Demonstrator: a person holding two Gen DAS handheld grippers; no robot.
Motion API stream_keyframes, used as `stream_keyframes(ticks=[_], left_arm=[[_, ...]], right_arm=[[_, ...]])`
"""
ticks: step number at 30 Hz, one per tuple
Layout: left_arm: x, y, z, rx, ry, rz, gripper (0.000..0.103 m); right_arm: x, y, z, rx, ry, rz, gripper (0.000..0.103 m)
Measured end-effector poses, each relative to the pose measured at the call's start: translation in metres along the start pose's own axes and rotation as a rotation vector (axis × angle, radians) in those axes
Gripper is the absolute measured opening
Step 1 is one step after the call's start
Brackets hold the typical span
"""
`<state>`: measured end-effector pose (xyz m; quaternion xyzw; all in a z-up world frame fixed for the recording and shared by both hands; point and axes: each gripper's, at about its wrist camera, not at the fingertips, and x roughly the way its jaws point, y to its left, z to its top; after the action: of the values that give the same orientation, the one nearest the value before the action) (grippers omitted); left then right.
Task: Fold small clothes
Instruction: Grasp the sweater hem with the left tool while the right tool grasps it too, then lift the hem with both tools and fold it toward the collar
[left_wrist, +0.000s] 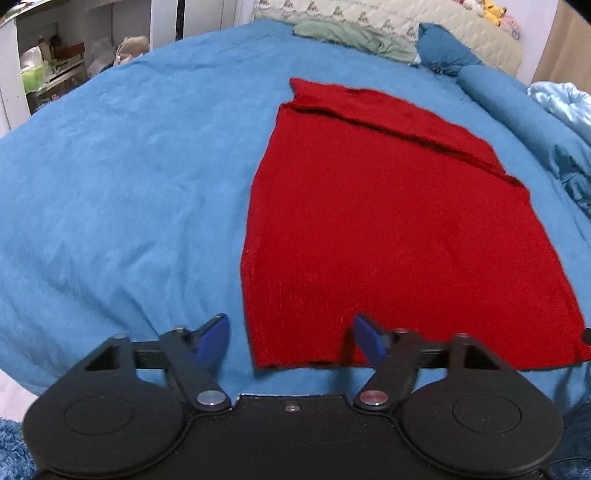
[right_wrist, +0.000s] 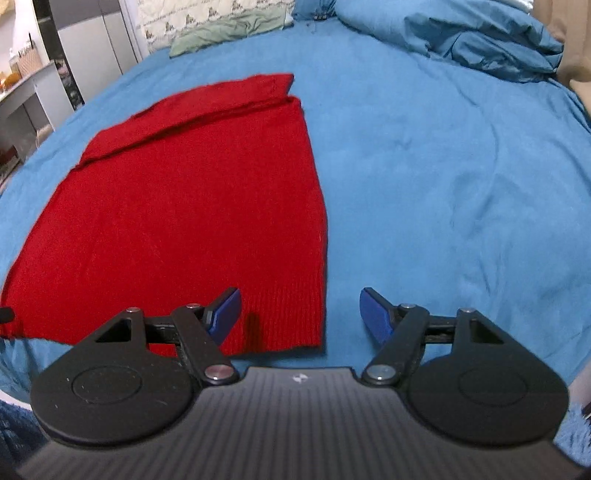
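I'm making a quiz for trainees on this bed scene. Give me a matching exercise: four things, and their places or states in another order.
Things:
1. red knitted garment
2. pale green cloth
3. left tongs
4. rumpled blue duvet

Places or states:
A. open, at the garment's near left corner
B. bunched up at the bed's far right
C. flat on the blue bedsheet, far edge folded over
D. crumpled at the head of the bed

Pairs: 1-C, 2-D, 3-A, 4-B
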<state>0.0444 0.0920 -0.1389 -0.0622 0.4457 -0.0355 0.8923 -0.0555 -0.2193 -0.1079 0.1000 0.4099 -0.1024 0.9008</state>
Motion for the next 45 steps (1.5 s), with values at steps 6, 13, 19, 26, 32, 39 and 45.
stream_keyframes(ticks=[6,13,19,26,32,39,45], left_arm=[[0.006,0.001,-0.005,0.013,-0.002,0.012,0.06],[0.007,-0.004,-0.005,0.039,-0.003,0.009,0.039],[0.005,-0.009,-0.004,0.062,-0.006,0.011,0.016],[-0.003,-0.009,-0.002,0.052,-0.006,0.006,0.011],[-0.03,-0.013,0.014,0.02,-0.053,-0.036,0.009],[-0.069,-0.021,0.072,-0.046,-0.17,-0.108,0.009],[-0.059,-0.025,0.164,-0.13,-0.277,-0.181,0.006]], right_arm=[[0.016,-0.003,-0.005,0.005,0.016,0.027,0.072],[0.018,0.004,-0.006,-0.033,0.02,0.035,0.043],[0.017,0.002,-0.006,-0.028,0.024,0.055,0.025],[0.009,-0.004,-0.002,0.01,0.016,0.101,0.021],[-0.008,-0.013,0.01,0.073,-0.015,0.172,0.02],[-0.042,-0.027,0.062,0.172,-0.118,0.278,0.02],[-0.038,-0.024,0.155,0.213,-0.213,0.374,0.02]])
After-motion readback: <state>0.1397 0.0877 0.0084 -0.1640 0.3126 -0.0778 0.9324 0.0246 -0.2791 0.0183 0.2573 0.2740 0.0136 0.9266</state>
